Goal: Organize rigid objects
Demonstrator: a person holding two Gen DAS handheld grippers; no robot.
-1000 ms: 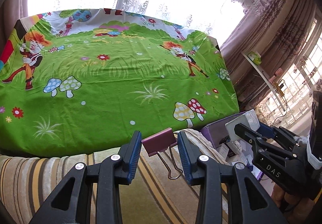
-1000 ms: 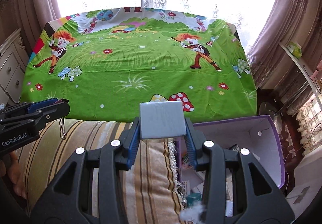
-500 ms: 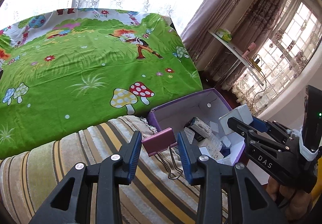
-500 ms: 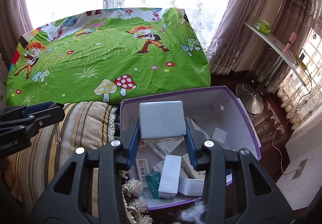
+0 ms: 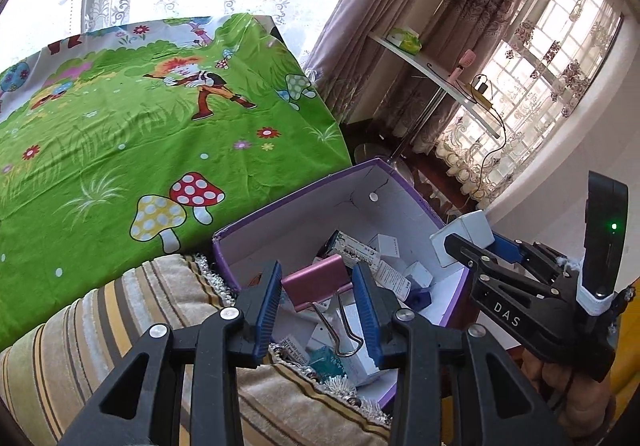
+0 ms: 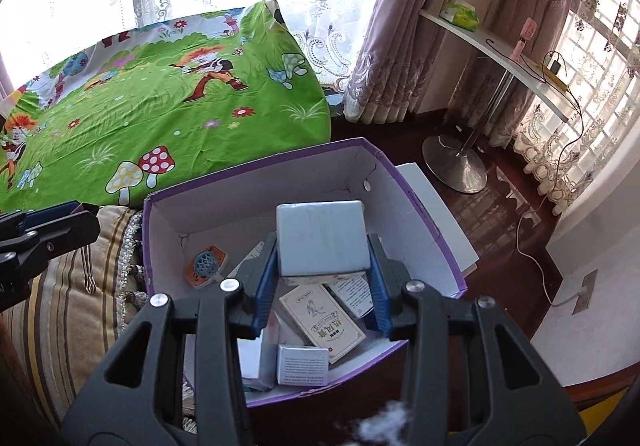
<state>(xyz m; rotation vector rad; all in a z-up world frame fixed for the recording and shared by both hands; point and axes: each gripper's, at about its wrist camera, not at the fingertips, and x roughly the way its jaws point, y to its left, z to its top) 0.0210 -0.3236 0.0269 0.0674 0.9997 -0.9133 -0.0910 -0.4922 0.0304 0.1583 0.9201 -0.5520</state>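
My left gripper [image 5: 316,294] is shut on a pink binder clip [image 5: 316,284] and holds it over the near left part of a purple cardboard box [image 5: 304,193]. My right gripper [image 6: 322,278] is shut on a pale grey flat box [image 6: 322,240] and holds it above the middle of the same purple box [image 6: 256,173]. The purple box holds several small cartons, among them a beige one [image 6: 326,322] and an orange-and-blue item [image 6: 206,266]. The right gripper also shows in the left wrist view [image 5: 480,242], and the left gripper at the left edge of the right wrist view [image 6: 86,215].
A striped cushion [image 5: 100,330] lies left of the purple box. A bed with a green cartoon sheet [image 5: 132,141] stretches behind. To the right are a white shelf [image 6: 500,57], its round metal base [image 6: 456,163], curtains and dark wooden floor [image 6: 504,205].
Both grippers swung right, away from the bed, with their loads. The clip went from over the cushion to over the purple box; the grey box now hangs further over its middle.
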